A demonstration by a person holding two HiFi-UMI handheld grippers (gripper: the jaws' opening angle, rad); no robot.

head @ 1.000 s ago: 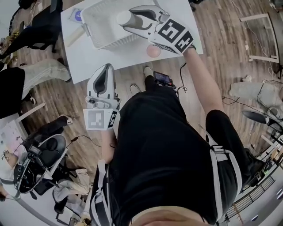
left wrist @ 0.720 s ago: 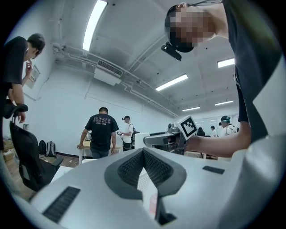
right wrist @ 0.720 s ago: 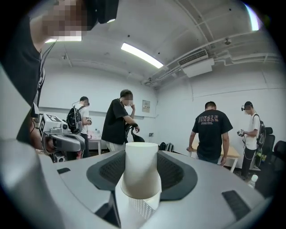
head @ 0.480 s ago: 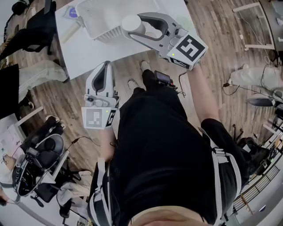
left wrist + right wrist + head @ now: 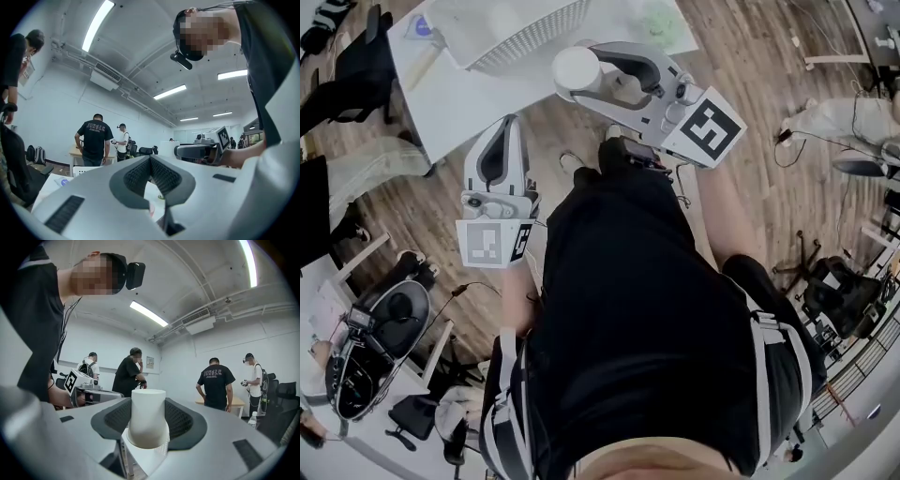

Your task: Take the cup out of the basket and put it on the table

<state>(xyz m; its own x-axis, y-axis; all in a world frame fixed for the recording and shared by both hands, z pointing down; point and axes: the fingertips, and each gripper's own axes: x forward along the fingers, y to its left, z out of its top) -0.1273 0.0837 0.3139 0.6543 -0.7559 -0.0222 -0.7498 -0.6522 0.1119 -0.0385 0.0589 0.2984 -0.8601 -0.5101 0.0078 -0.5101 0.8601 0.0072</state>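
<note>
A white cup (image 5: pixel 575 67) is clamped between the jaws of my right gripper (image 5: pixel 578 75), raised in the air above the near edge of the white table (image 5: pixel 478 89). In the right gripper view the cup (image 5: pixel 148 420) stands upright between the dark pads, and that gripper (image 5: pixel 148 414) is shut on it. The white slatted basket (image 5: pixel 525 33) sits on the table farther back, apart from the cup. My left gripper (image 5: pixel 506 124) hangs over the wooden floor in front of the table, its jaws together and holding nothing; in its own view the tips (image 5: pixel 150 158) meet.
A green item (image 5: pixel 661 21) and a blue-marked item (image 5: pixel 422 26) lie on the table. Dark chairs (image 5: pixel 389 323) and gear stand at the left, and cables (image 5: pixel 797 141) run across the floor at the right. Several people (image 5: pixel 216 385) stand in the room.
My right gripper has lifted the cup up and back out of the basket, toward the table's near edge. The left gripper has stayed roughly where it was.
</note>
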